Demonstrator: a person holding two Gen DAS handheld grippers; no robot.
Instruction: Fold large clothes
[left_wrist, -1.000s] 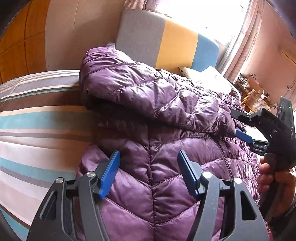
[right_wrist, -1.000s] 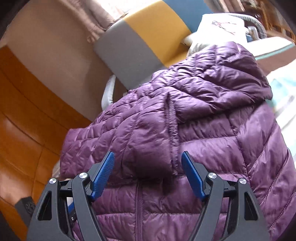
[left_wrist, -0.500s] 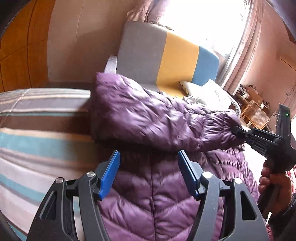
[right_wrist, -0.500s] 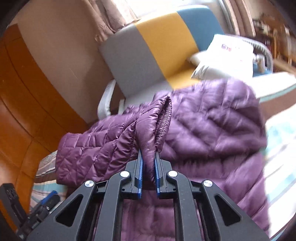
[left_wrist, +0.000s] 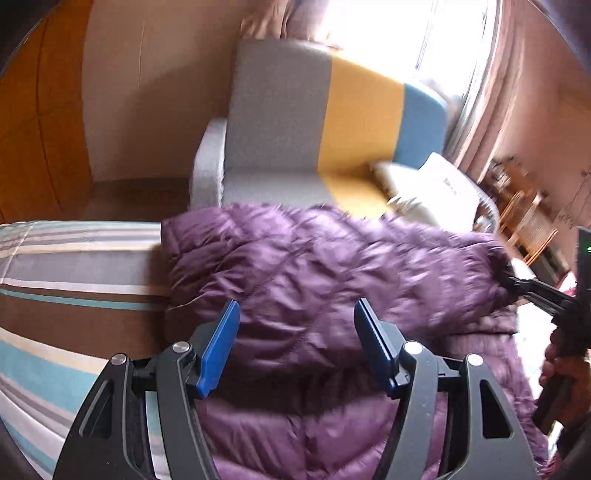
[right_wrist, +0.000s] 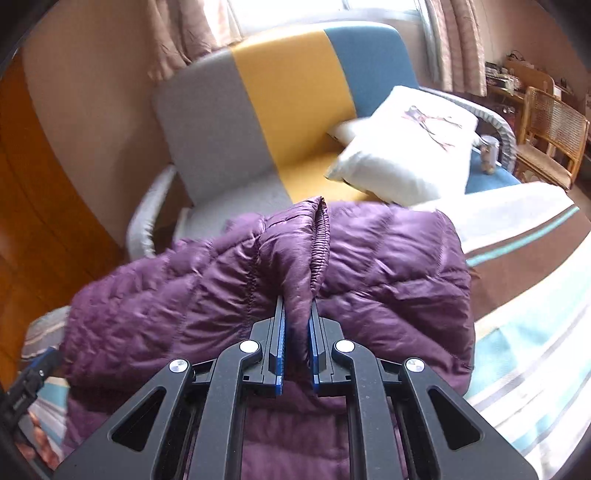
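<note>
A purple quilted down jacket (left_wrist: 332, 273) lies on a striped bed cover (left_wrist: 66, 280). Its upper part is lifted and folded over the lower part. My left gripper (left_wrist: 295, 332) is open and empty, low over the jacket's near part. My right gripper (right_wrist: 296, 325) is shut on the jacket's elastic cuff (right_wrist: 318, 243) and holds the sleeve up. The jacket (right_wrist: 388, 266) fills the middle of the right wrist view. The right gripper also shows in the left wrist view (left_wrist: 535, 291), at the jacket's right end.
An armchair (left_wrist: 332, 122) in grey, yellow and blue stands right behind the bed, with a white cushion (right_wrist: 406, 147) on its seat. A wooden wardrobe (left_wrist: 33, 129) is at the left. A rattan chair (right_wrist: 550, 129) stands at the far right. The left gripper's tip (right_wrist: 33, 373) shows at the lower left.
My right gripper closed on the cuff and lifted the sleeve, pulling the jacket's upper part over toward me. My left gripper stayed open and drew back a little.
</note>
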